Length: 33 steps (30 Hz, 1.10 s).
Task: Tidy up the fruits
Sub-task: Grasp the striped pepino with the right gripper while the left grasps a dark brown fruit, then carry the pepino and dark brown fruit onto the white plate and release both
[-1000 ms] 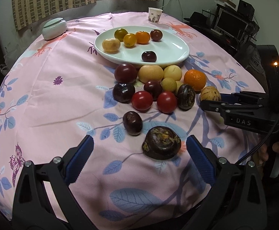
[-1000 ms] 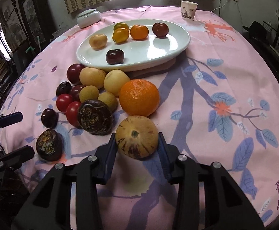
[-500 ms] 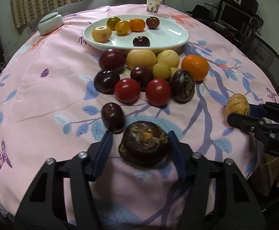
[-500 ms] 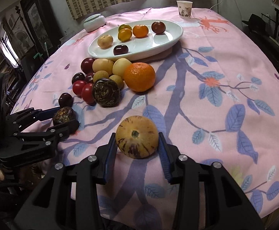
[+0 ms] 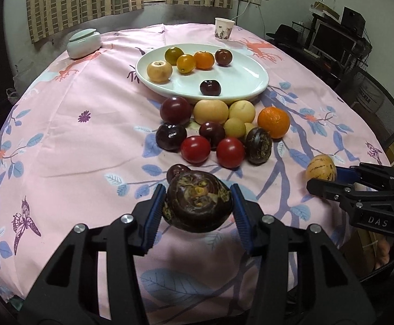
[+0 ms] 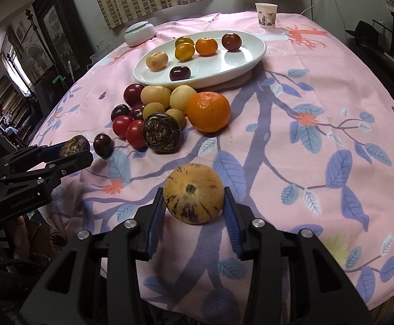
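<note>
Pink floral cloth is covering the table (image 5: 61, 140). Left gripper (image 5: 197, 203) is grasping a dark wrinkled fruit (image 5: 197, 203); right gripper (image 6: 194, 203) is clenching a streaked yellow fruit (image 6: 193, 193), both well short of the white plate (image 5: 251, 81). Carrying each high over the loose fruit pile (image 5: 218, 132) seems wise.

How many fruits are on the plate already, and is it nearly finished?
Not nearly. Six fruits sit on the white plate. The left gripper holds a dark wrinkled fruit, and the right gripper holds a yellow purple-streaked fruit. About a dozen more, including the big orange, wait on the tablecloth.
</note>
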{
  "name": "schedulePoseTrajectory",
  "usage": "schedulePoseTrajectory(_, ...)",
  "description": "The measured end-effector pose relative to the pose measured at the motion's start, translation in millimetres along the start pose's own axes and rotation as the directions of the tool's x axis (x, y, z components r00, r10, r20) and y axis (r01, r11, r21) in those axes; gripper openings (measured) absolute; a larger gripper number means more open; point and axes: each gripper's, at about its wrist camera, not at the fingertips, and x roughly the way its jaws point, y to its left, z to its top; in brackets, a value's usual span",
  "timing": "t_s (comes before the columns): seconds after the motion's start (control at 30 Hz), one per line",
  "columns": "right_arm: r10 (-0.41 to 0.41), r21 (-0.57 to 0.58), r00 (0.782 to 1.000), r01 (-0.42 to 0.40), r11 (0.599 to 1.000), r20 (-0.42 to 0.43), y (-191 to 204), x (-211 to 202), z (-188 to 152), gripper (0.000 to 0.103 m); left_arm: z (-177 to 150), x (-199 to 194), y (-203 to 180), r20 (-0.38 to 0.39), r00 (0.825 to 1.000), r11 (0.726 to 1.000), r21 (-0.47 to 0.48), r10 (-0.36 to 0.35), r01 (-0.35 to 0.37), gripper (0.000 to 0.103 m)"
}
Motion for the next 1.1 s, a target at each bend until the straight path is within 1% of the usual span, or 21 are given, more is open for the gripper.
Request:
schedulePoseTrajectory(0.27,0.008,-0.007,1.000,-0.008,1.000,-0.005,4.1,5.8,7.4,0.043,13.9,-4.7,7.9,0.027,1.000,1.000,0.008,0.008,-0.008,0.049)
schedulePoseTrajectory(0.37,0.009,-0.013,1.000,-0.009,1.000,-0.002,5.8,6.7,12.5,0.043,23.6,-5.0,11.9,0.038,0.999,1.000,0.011,0.008,-0.009,0.049)
schedulePoseTrajectory(0.5,0.015,-0.023,1.000,-0.015,1.000,-0.001,6.1,7.8,26.0,0.043,42.1,-5.1,16.4,0.053,0.998,0.999,0.039,0.020,-0.022,0.049)
schedulePoseTrajectory(0.63,0.011,-0.051,1.000,-0.010,0.999,0.008,6.8,6.5,48.3,0.043,73.5,-2.8,23.6,0.066,0.998,0.998,0.059,0.022,-0.026,0.049)
schedulePoseTrajectory(0.77,0.028,-0.079,1.000,-0.026,0.997,0.015,3.4,5.8,86.5,0.043,116.5,9.5,33.0,0.060,0.998,0.998,0.062,0.028,-0.032,0.050)
schedulePoseTrajectory(0.87,-0.006,-0.099,1.000,0.008,0.995,0.019,-0.3,13.3,117.2,0.043,154.7,26.6,38.5,0.050,0.998,0.997,0.065,0.033,-0.037,0.050)
schedulePoseTrajectory(0.93,-0.016,-0.109,1.000,0.017,0.994,0.004,-4.2,25.4,138.7,0.043,177.7,42.8,40.4,0.031,0.999,0.997,0.069,0.037,-0.039,0.050)
schedulePoseTrajectory(1.0,-0.026,-0.102,0.999,0.024,0.995,-0.026,-9.9,42.2,158.1,0.043,199.1,65.3,42.7,-0.009,0.999,0.997,0.064,0.032,-0.031,0.050)
schedulePoseTrajectory(1.1,-0.044,-0.082,0.997,0.039,0.996,-0.060,-21.2,71.2,185.9,0.043,221.8,105.6,49.3,-0.073,0.996,0.998,0.042,0.048,-0.045,0.050)
